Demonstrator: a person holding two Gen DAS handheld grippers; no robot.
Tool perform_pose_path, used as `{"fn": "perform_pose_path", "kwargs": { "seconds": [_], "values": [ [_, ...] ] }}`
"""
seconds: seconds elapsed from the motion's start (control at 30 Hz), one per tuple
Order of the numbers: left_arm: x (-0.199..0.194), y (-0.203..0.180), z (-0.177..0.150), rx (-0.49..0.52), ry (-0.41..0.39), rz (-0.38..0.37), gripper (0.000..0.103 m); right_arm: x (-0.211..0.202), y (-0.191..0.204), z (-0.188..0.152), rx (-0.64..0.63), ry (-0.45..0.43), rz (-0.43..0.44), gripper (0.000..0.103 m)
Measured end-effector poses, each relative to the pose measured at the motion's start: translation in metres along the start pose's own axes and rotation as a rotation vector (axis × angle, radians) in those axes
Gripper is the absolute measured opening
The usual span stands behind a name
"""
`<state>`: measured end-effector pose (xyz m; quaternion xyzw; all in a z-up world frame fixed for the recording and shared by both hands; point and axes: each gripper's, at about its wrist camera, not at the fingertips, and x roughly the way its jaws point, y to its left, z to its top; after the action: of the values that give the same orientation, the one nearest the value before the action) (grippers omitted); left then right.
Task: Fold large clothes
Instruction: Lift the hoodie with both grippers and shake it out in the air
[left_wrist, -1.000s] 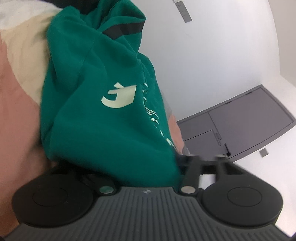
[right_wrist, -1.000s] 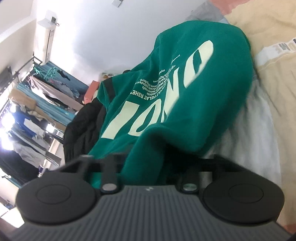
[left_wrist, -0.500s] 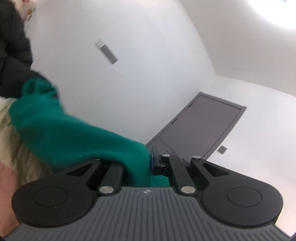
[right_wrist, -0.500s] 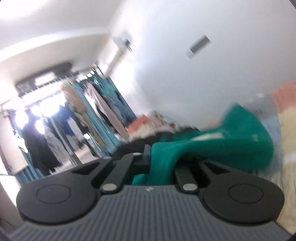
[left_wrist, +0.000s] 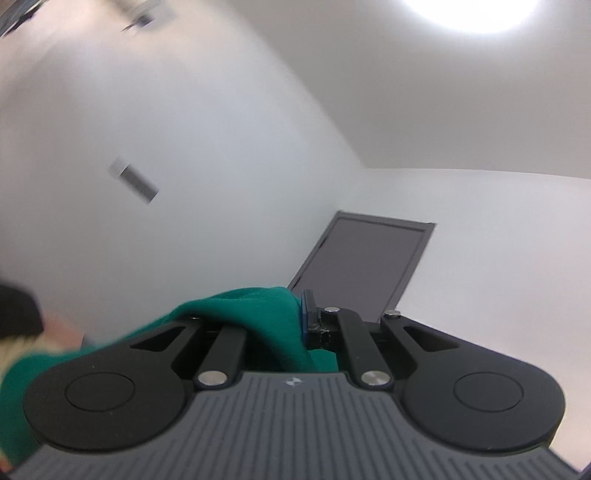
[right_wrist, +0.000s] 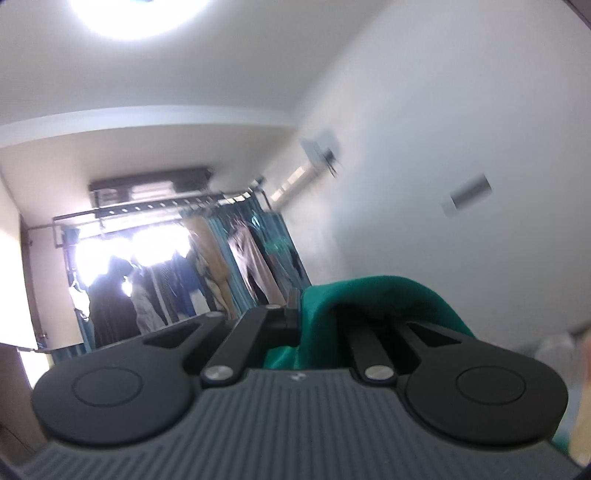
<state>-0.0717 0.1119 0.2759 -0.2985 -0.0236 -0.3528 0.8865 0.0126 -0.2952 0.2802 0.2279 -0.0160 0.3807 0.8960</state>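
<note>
Grippers angled slightly upward: left gripper (left_wrist: 301, 314) clamps green garment (left_wrist: 255, 314); right gripper (right_wrist: 299, 306) likewise.

Home bedroom w/ laundry nook
Clothes rack (right_wrist: 177, 210) w/ hung garments (right_wrist: 243, 266) at 9 o'clock, wall AC unit (right_wrist: 295, 181), ceiling light (right_wrist: 140, 14), grey door (left_wrist: 365, 266) at 1 o'clock.

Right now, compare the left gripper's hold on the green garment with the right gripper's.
The left gripper pinches the green garment with the cloth trailing off to its left; at the right gripper it drapes to its right.
Behind the left gripper stand a grey door and bare wall; behind the right gripper, a rack of hanging clothes.
Shared: both jaws are shut on the same garment, and both grippers point slightly upward.
</note>
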Motion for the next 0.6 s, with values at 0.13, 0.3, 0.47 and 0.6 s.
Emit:
{"fn": "perform_pose_path", "kwargs": {
  "seconds": [0.13,0.3,0.47,0.6],
  "values": [
    [0.014,-0.048,0.052,0.089,-0.015,0.006,0.009,0.005,0.032,0.058,-0.071,-0.072,0.021,0.006],
    [0.051,-0.059,0.090,0.114,0.022,0.038,0.009,0.033,0.037,0.100,-0.136,-0.081,-0.050,0.007],
    [0.108,0.011,0.058,0.083,0.093,0.110,0.009,0.064,-0.012,0.073,-0.129,-0.005,-0.162,0.007],
    [0.141,0.087,-0.001,0.039,0.175,0.179,0.009,0.075,-0.072,0.010,-0.110,0.057,-0.252,0.007]
  ]
}}
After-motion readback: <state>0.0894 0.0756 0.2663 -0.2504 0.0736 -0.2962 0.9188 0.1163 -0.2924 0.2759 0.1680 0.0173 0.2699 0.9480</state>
